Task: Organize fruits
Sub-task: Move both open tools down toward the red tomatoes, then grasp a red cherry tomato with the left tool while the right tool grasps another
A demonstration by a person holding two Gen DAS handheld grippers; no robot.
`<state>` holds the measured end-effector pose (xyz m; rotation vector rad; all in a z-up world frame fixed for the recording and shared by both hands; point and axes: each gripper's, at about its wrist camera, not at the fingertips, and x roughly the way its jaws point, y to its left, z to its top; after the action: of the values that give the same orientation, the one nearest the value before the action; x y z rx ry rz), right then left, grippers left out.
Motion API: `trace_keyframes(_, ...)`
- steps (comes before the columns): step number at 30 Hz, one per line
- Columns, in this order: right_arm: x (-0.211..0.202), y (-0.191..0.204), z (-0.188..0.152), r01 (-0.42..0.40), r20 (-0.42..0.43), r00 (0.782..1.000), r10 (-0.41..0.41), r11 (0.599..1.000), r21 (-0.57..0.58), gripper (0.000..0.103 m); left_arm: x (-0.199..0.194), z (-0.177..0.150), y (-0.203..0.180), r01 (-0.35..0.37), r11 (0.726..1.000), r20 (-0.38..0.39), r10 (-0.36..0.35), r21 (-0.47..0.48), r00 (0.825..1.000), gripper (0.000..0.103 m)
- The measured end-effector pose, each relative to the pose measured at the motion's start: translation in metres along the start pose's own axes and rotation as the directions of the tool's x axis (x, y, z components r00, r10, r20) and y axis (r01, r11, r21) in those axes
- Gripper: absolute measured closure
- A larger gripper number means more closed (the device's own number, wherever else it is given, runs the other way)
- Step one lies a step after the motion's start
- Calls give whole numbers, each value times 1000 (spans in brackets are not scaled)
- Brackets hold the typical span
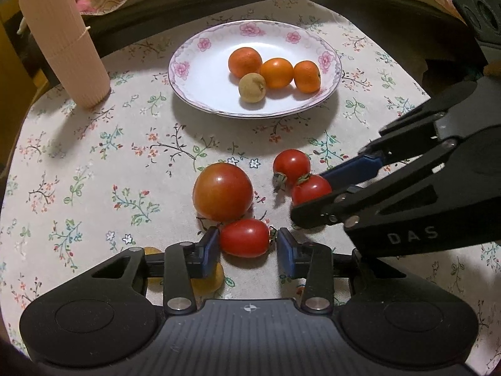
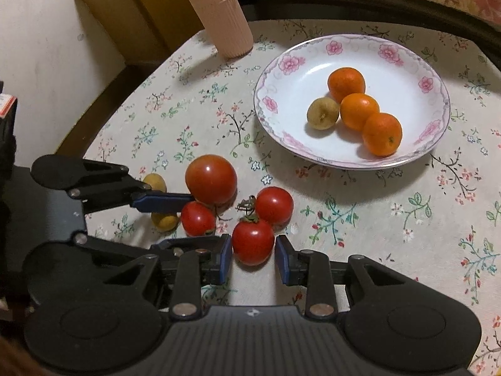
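A flowered white plate (image 1: 188, 59) (image 2: 281, 72) holds three oranges (image 1: 276, 72) (image 2: 359, 111) and a tan longan (image 1: 252, 87) (image 2: 323, 113). On the cloth lie a big tomato (image 1: 223, 191) (image 2: 211, 179) and three small tomatoes. My left gripper (image 1: 247, 247) (image 2: 184, 219) is open around an oval small tomato (image 1: 244, 237) (image 2: 198, 218), pads close to its sides. My right gripper (image 2: 253, 252) (image 1: 310, 194) is open around a stemmed small tomato (image 2: 253, 241) (image 1: 310, 189). The third small tomato (image 1: 291, 163) (image 2: 274, 205) lies beside it.
A ribbed pink cylinder (image 1: 62, 37) (image 2: 216, 9) stands at the back left of the round table. Two yellowish small fruits (image 2: 155, 183) (image 1: 208, 282) lie under my left gripper's fingers. The table edge curves close behind the plate.
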<state>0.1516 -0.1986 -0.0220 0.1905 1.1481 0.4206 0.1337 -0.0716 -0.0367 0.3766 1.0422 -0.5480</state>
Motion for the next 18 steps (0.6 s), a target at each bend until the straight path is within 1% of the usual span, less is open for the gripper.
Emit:
trace_keyframes(5, 5, 3, 3, 6, 13, 1000, -5, 1000, -30, 72, 0, 0, 0, 3, 1000, -1, -3, 0, 1000, 54)
trace_keyframes(13, 6, 5, 4, 15, -5, 1000, -15, 999, -48, 72, 0, -1, -2, 1, 1000, -6, -1, 17, 1000, 50)
trace_keyframes(18, 3, 5, 2, 20, -15, 1000, -21, 997, -74, 73, 1, -1, -1, 6, 1000, -10, -6, 14, 1000, 50)
